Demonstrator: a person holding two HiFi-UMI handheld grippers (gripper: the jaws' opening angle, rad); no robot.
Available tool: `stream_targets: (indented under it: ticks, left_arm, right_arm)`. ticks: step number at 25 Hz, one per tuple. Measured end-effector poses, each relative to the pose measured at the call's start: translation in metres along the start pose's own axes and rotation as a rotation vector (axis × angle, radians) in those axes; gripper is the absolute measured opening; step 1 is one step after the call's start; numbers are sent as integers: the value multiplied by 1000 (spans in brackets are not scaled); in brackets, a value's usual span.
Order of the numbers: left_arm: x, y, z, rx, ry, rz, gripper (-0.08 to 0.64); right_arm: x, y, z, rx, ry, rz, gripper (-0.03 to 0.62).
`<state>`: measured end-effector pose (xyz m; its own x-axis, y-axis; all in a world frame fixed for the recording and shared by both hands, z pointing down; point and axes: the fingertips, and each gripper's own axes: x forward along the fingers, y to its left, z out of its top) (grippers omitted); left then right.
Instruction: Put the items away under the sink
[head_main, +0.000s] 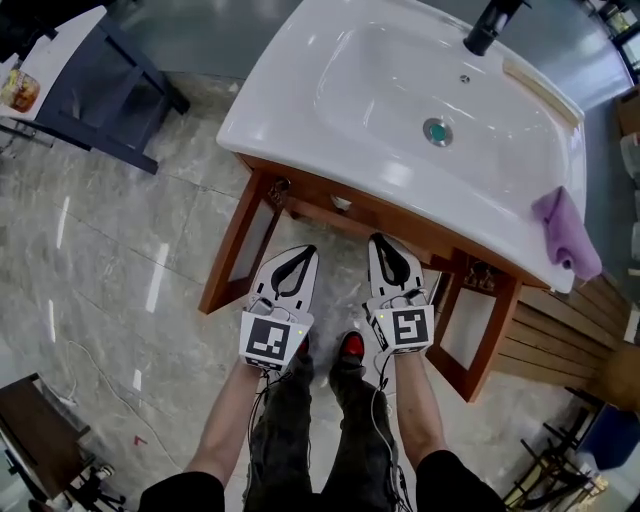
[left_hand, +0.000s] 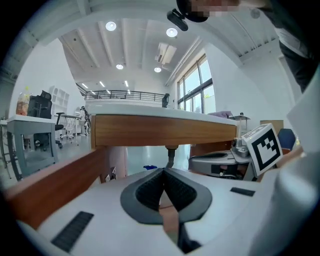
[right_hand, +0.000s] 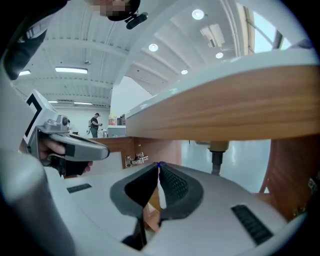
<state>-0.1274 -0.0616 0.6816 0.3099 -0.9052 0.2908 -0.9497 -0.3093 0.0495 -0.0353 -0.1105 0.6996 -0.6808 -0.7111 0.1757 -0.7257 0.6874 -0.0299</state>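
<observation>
A white sink basin (head_main: 300, 90) rests on a wooden vanity with its left door (head_main: 235, 245) and right door (head_main: 480, 335) swung open. On the basin's right rim lies a purple cloth (head_main: 565, 235). My left gripper (head_main: 308, 250) and right gripper (head_main: 377, 238) are held side by side just in front of the open cabinet, pointing under the sink. Both are shut with nothing between the jaws. The left gripper (left_hand: 163, 171) faces the wooden front rail (left_hand: 165, 131) and the drain pipe (left_hand: 171, 155). The right gripper (right_hand: 159, 165) looks up under the basin.
A black faucet (head_main: 490, 25) stands at the basin's back. A dark blue table (head_main: 90, 90) is at the far left, wooden slats (head_main: 560, 335) at the right and dark furniture (head_main: 30, 430) at the bottom left. The person's legs and red shoes (head_main: 350, 347) are on the marble floor below the grippers.
</observation>
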Motion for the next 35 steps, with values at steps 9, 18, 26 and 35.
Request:
stream_targets:
  ticks: [9,18,26,35]
  left_arm:
    - [-24,-20,91,37,-12,-33,6]
    - [-48,-32,212,79,-92,-45,6]
    - [-82,-42,299,129,-127,-64,6]
    - [-125,-48,343,139,-142,-36,6]
  right_arm:
    - [-39,-6,81,20,-8,-52,37]
    - [-69,-24,204,-21,-67,-105,37]
    - [-114,-35,289,-64,-86,-160,37]
    - [-174,-36,347,-86,-109,-212,37]
